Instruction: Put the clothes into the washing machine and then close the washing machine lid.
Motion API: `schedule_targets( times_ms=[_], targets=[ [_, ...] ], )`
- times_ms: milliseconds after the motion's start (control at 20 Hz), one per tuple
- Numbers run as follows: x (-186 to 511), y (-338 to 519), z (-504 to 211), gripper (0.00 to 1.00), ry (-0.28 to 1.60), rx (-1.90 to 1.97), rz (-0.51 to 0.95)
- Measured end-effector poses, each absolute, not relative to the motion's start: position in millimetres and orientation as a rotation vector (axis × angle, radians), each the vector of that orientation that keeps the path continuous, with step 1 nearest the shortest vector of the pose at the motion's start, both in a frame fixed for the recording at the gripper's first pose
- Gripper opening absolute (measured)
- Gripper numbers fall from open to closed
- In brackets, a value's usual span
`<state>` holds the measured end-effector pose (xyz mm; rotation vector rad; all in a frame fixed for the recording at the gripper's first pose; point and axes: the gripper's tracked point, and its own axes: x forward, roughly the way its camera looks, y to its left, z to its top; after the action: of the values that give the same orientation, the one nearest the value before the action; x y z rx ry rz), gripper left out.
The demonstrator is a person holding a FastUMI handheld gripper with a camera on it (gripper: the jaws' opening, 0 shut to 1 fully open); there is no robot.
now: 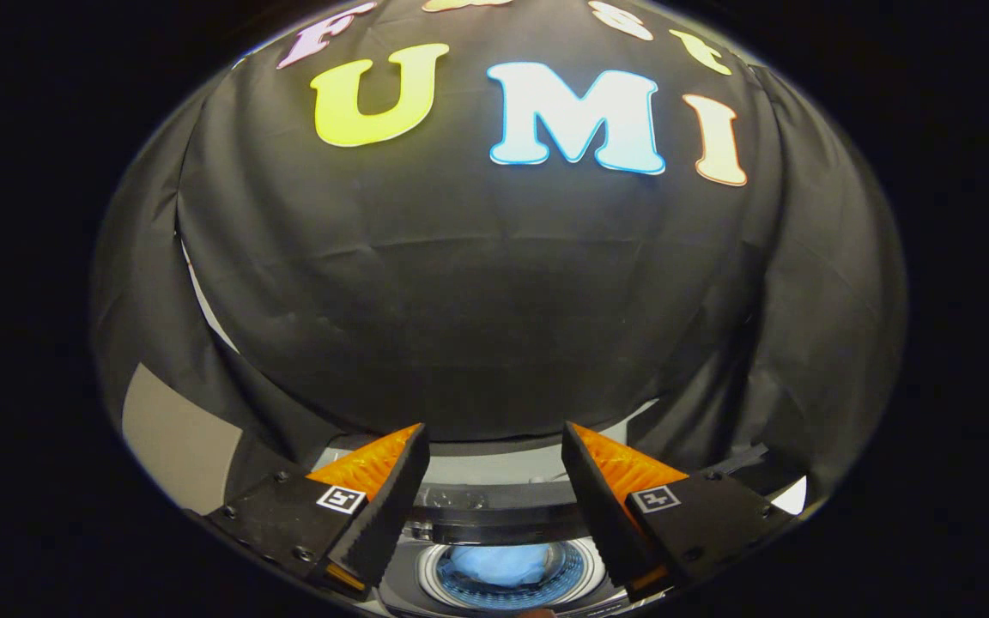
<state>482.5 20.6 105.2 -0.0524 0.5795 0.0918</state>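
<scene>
So the tongs (494,455) are spread wide apart here, nothing between the fingers (374,498), just hanging in the air above the washer (494,506). They're released, not gripping anything.

Down low between the two fingers you can see the washer from above. Its round drum opening (512,573) sits right in the gap between the fingers, a bit nearer than the tips. Inside the drum there's a pale blue bundle, the clothes (494,565), lying in the middle of the opening, ringed by the shiny rim. The clothes aren't touching the tongs at all, they're well below them.

Just past the drum there's a dark band of the washer's top, and beyond that a lighter strip that looks like the lid (486,468) standing open at the back, though it's hard to be sure which part is which at this angle.

Beyond the fingertips it's the booth's black cloth wall (477,300), a bit creased, with side drapes on either side. A pale grey patch (177,438) shows off to the left of the left finger.
</scene>
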Motion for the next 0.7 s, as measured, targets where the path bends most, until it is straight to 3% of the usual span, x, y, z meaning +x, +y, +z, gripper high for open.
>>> schedule_targets(
  times_ms=[700],
  targets=[
    [469.5, 19.1, 92.9, 0.97, 0.534, -0.035, 0.116]
  ],
)
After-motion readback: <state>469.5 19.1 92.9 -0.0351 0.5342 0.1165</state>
